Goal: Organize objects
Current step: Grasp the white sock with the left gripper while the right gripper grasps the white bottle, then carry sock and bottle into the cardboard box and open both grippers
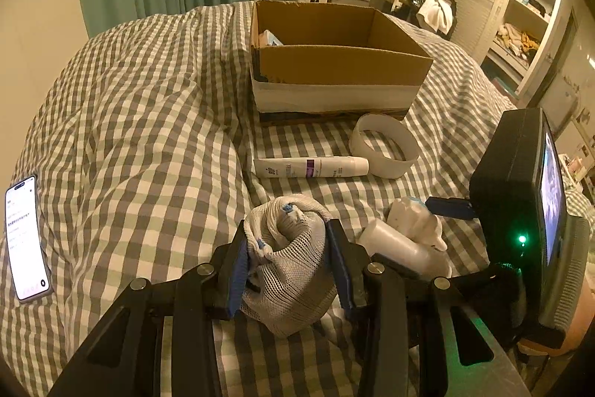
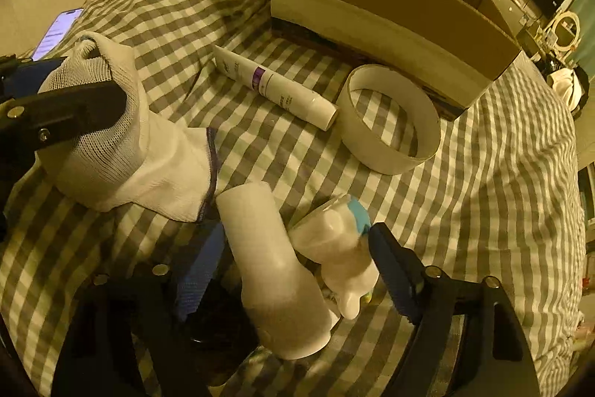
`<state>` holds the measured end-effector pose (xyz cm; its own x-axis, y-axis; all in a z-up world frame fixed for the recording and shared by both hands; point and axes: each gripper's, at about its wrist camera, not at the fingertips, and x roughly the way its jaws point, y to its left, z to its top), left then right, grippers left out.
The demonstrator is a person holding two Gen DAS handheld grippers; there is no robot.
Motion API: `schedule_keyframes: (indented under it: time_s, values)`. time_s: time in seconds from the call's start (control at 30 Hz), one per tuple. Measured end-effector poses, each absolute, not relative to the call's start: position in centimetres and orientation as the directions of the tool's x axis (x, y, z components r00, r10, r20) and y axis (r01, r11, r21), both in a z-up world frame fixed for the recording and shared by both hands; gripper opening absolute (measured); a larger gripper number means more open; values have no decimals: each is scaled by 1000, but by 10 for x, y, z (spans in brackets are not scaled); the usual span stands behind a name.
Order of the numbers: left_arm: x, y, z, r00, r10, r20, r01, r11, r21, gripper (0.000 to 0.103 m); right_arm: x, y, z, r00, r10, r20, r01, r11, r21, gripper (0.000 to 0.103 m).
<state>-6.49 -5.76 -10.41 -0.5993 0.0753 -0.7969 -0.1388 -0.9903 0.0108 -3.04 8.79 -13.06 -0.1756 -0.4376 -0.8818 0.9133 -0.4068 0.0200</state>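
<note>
Balled white mesh glove (image 1: 288,259) sat clamped between both blue pads of the left gripper (image 1: 290,263), jaws closed partway onto the fabric. In the right wrist view the same glove (image 2: 122,144) hung off the left gripper's black finger (image 2: 63,114), cuff with dark trim drooping onto the checked bedspread (image 2: 483,173).

Right gripper (image 2: 293,266) was wide apart, straddling two white items lying side by side: a white cylindrical bottle (image 2: 275,270) and a white figurine-shaped bottle (image 2: 338,248) with a blue top. Blue pads (image 2: 390,270) stood either side; contact with either item cannot be told. From the left wrist view those two, bottle (image 1: 401,248) and figurine bottle (image 1: 412,222), lay just right of the glove, with the right gripper's body and lit screen (image 1: 528,211) beside them.

Further back, a white tube (image 1: 310,167) with a purple band lay flat on the bedspread (image 1: 130,118), its cap end touching or just beside a white ring-shaped band (image 1: 385,146) standing on edge. Same tube (image 2: 275,88) and ring (image 2: 390,118) showed in the right view.

Behind them an open cardboard box (image 1: 334,62) rested on the bed, with something pale bluish inside at the far left corner, unclear what. Box (image 2: 390,17) stood just behind the ring.

A lit phone (image 1: 26,239) lay face up on the bedspread, well apart at left.
</note>
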Motion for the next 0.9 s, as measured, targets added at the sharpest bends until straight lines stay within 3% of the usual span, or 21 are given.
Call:
schedule_keyframes:
  time_s: [0.03,0.1,0.13,0.2,0.57,0.9]
  values:
    - [-64,-57,-103,-600,76,-797,-140,-990,11,40,-30,90,-128,-183,-444,-877,911,-411,18,70]
    - [-60,-56,-100,-602,76,-795,-142,-990,12,40,-31,96,-122,-199,-461,-865,905,-425,17,54]
    - [-58,-55,-99,-603,75,-794,-141,-990,14,40,-32,98,-119,-203,-468,-860,903,-430,21,52]
    - [-55,-53,-96,-605,69,-793,-139,-990,20,40,-34,102,-113,-200,-481,-853,902,-431,32,33]
    - [-35,-45,-69,-643,53,-764,-135,-990,45,40,-31,127,-82,-228,-549,-804,883,-465,67,32]
    - [-38,-34,-26,-703,38,-710,-139,-987,84,40,-47,142,-19,-272,-644,-715,870,-482,103,32]
